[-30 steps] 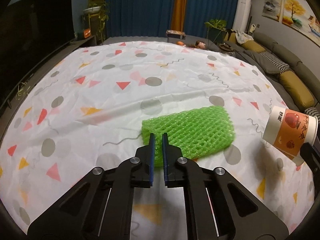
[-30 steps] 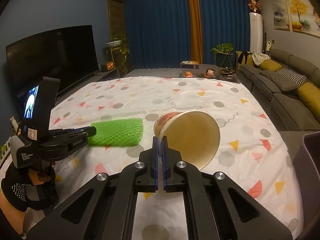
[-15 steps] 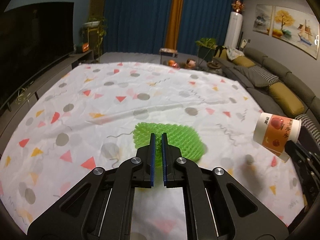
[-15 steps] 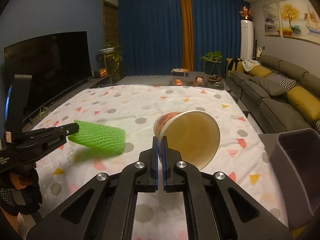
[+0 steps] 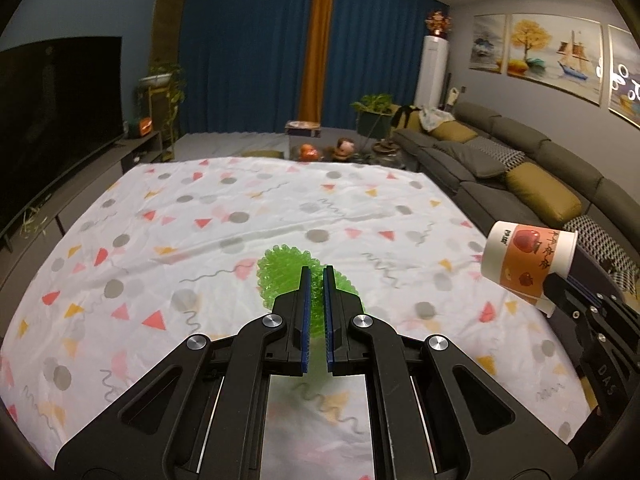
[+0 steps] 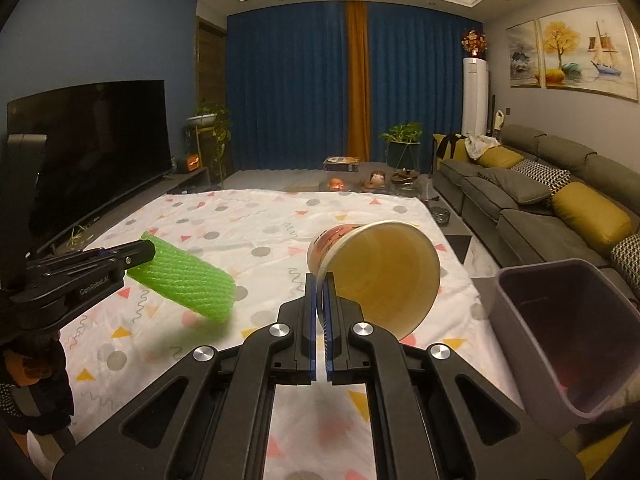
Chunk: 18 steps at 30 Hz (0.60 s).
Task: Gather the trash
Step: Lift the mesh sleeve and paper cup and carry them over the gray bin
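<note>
Green foam netting, a soft mesh sleeve of the sort that wraps fruit, hangs in the air above the patterned sheet, clamped at one end in the left hand-held gripper. From the left wrist view it bunches up between the blue pads and bulges out past the fingertips; from the right wrist view it droops as a flattened tube, tilted down to the right, with its shadow on the sheet below.

The right hand-held gripper is clenched on the rim of a paper cup, which lies on its side in the grip, its open mouth facing the camera and showing a plain tan inside. Seen from the left, the cup is white with an orange band printed with red apples and some characters, and it is held clear of the sheet.

The sheet is white with grey dots, pink and yellow triangles and squiggles, and it is wrinkled. A grey bin stands at the right edge of the sheet, open at the top, near the cup. A gloved hand holds the left device low at the left. Farther off are a dark television, a grey sofa with mustard cushions, blue curtains and potted plants.
</note>
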Available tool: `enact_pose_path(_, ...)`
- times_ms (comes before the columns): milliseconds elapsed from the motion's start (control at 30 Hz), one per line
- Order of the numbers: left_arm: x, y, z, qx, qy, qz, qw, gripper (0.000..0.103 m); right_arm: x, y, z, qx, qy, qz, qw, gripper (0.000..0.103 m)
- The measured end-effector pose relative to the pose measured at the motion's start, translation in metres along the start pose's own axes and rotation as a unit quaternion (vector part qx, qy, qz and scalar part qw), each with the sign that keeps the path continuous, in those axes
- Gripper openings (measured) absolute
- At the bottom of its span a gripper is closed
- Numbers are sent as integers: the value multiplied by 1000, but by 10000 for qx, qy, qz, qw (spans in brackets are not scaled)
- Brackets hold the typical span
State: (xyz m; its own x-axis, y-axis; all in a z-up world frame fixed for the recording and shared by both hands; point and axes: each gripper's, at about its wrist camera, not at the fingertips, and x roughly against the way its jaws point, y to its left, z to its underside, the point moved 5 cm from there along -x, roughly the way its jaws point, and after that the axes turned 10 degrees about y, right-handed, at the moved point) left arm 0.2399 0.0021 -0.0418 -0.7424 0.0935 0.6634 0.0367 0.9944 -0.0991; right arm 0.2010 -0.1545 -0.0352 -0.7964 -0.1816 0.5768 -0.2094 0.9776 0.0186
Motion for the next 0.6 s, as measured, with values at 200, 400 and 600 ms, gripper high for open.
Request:
enact_pose_path(200,9,-27,0,-188,-90,229,9995,5,12,-20,8,-98,-19,151,9998,4)
enact_pose_path(400,14,-55,-1,-377,-143,386,9984,5,21,-39,13,-263,-63,270,9993,4)
enact_pose_path(600,18,-94,-4,-635,-219,588,9960,5,31,-55,16,-328,-122,389,9986,4)
